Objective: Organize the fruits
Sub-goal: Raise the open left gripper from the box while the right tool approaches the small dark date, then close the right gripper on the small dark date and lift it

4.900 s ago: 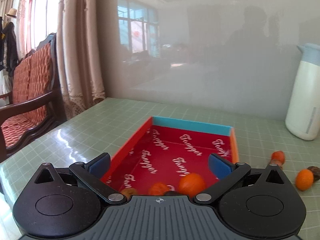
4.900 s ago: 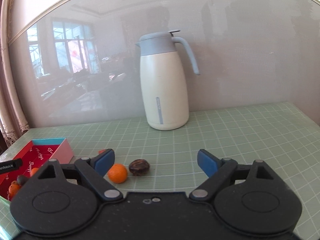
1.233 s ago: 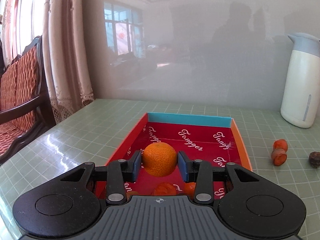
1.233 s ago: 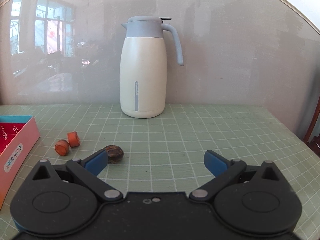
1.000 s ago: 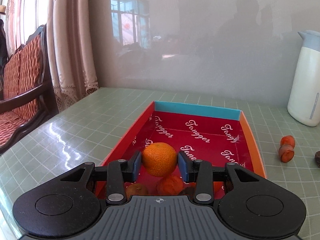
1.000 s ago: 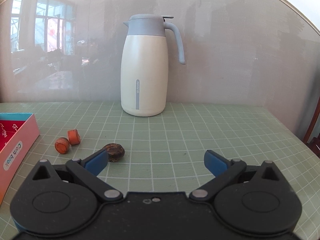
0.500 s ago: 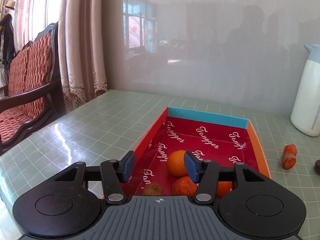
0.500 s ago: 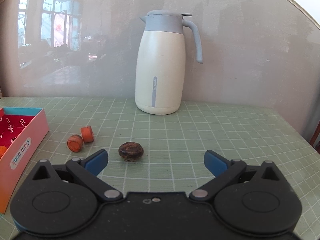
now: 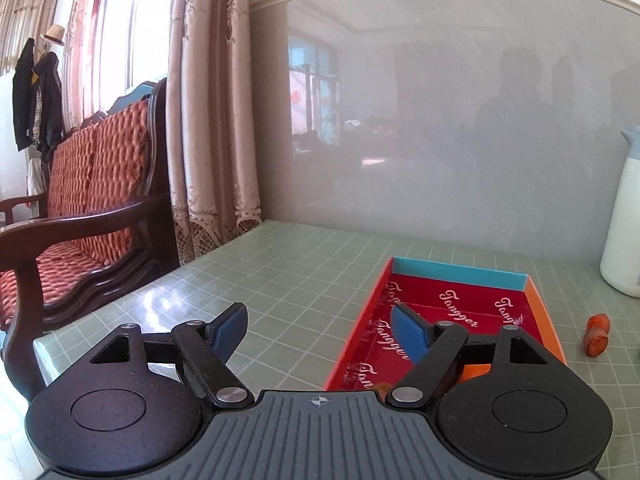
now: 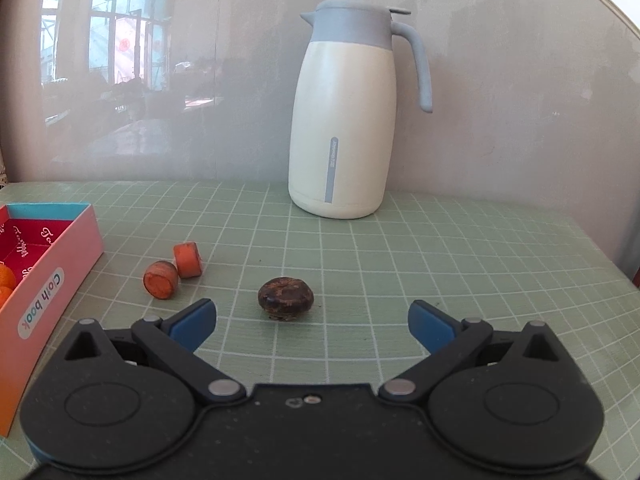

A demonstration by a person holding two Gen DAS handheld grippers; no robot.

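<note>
Since a second ago the orange has left the left gripper: then it sat clamped between the pads, now the jaws have just been opening and stand wide with nothing between them, the gripper drawn back toward the box's left wall. Red box holds the oranges, seen at its near end in the right wrist view. Still out on the green table: two orange cut pieces just beside the box, and a dark brown fruit. Right gripper is spread wide and empty, with the brown fruit just ahead, roughly centred; earlier it lay off to the left. Judgement: task well along, three items left.
</note>
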